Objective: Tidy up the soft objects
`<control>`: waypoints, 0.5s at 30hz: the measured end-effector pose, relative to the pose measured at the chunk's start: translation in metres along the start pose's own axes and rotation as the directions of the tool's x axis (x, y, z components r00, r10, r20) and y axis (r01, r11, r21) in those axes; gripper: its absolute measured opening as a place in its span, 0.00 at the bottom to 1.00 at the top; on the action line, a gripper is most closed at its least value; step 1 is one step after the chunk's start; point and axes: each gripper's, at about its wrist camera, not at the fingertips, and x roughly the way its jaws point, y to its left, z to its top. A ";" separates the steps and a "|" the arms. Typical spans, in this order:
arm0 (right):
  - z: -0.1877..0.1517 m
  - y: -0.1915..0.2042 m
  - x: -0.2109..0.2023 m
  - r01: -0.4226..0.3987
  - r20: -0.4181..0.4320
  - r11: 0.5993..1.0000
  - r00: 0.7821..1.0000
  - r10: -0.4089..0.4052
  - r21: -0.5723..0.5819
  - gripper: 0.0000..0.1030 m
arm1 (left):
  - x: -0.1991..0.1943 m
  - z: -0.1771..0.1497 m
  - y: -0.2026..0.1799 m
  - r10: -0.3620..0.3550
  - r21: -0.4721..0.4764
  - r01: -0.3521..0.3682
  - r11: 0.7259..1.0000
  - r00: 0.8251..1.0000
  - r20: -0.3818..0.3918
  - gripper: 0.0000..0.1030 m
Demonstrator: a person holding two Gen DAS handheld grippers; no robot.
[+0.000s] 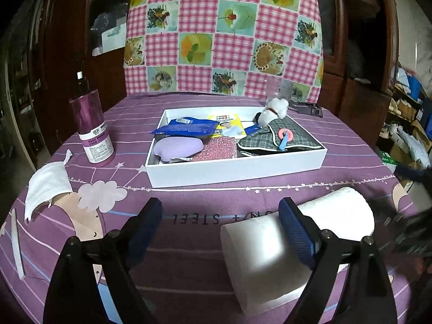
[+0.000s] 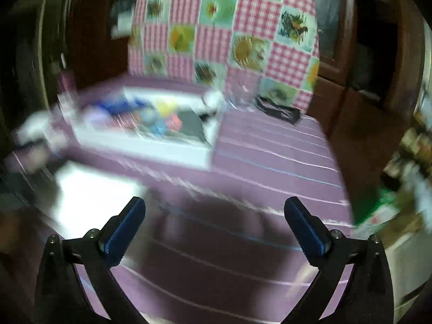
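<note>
My left gripper point(image 1: 220, 213) is open low over the purple tablecloth. A white paper roll point(image 1: 256, 256) lies on its side under the right finger point(image 1: 297, 232), with nothing pressed between the pads. Beyond stands a white tray point(image 1: 235, 168) holding a blue packet point(image 1: 186, 128), a lilac soft pad point(image 1: 178, 148), a pink glittery cloth point(image 1: 218, 148), a grey plaid pouch point(image 1: 278, 137) and a white plush toy point(image 1: 272, 110). A white face mask point(image 1: 46, 186) lies at the left. In the blurred right wrist view my right gripper point(image 2: 214, 205) is open and empty, with the roll point(image 2: 94, 197) by its left finger.
A tall purple bottle point(image 1: 91, 127) stands left of the tray. A black object point(image 2: 278, 110) lies behind the tray's right corner. A pink checked cloth point(image 1: 224, 35) hangs behind the table. A dark blurred shape point(image 1: 410, 232) sits at the table's right edge.
</note>
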 end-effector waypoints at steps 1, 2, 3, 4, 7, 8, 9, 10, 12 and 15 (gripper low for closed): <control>0.003 0.001 0.011 -0.070 -0.065 0.998 0.995 0.071 0.004 0.93 | 0.000 0.000 0.001 -0.003 -0.005 0.003 1.000 1.000 -0.002 0.86; 0.007 0.003 0.017 -0.146 -0.101 0.989 0.984 0.147 0.021 0.87 | 0.000 0.000 0.001 0.001 -0.009 -0.001 1.000 1.000 -0.002 0.86; 0.011 0.004 0.018 -0.174 -0.109 0.984 0.978 0.176 0.028 0.82 | 0.000 0.000 0.002 0.004 -0.010 -0.004 1.000 1.000 -0.002 0.86; 0.013 0.004 0.018 -0.176 -0.114 0.984 0.977 0.178 0.029 0.83 | 0.000 -0.001 0.002 0.002 -0.011 -0.002 1.000 1.000 -0.002 0.86; 0.021 0.001 0.032 -0.183 -0.177 0.981 0.965 0.193 0.069 0.94 | 0.000 -0.001 0.003 0.003 -0.016 -0.003 1.000 1.000 -0.003 0.86; 0.024 -0.001 0.035 -0.168 -0.191 0.983 0.965 0.180 0.077 0.97 | 0.000 -0.001 0.003 -0.001 -0.018 0.001 1.000 1.000 -0.005 0.86; 0.027 -0.002 0.037 -0.154 -0.202 0.984 0.965 0.169 0.086 1.00 | 0.001 -0.001 0.004 -0.002 -0.020 0.002 1.000 1.000 -0.006 0.86; 0.029 -0.002 0.037 -0.154 -0.201 0.984 0.965 0.169 0.087 1.00 | 0.001 -0.001 0.004 -0.004 -0.022 0.004 1.000 1.000 -0.007 0.86; 0.034 -0.002 0.037 -0.152 -0.200 0.985 0.965 0.167 0.086 1.00 | 0.001 -0.001 0.004 -0.007 -0.025 0.007 1.000 1.000 -0.008 0.86; 0.033 -0.002 0.037 -0.153 -0.199 0.984 0.966 0.167 0.086 1.00 | 0.002 -0.001 0.004 -0.007 -0.026 0.007 1.000 1.000 -0.009 0.86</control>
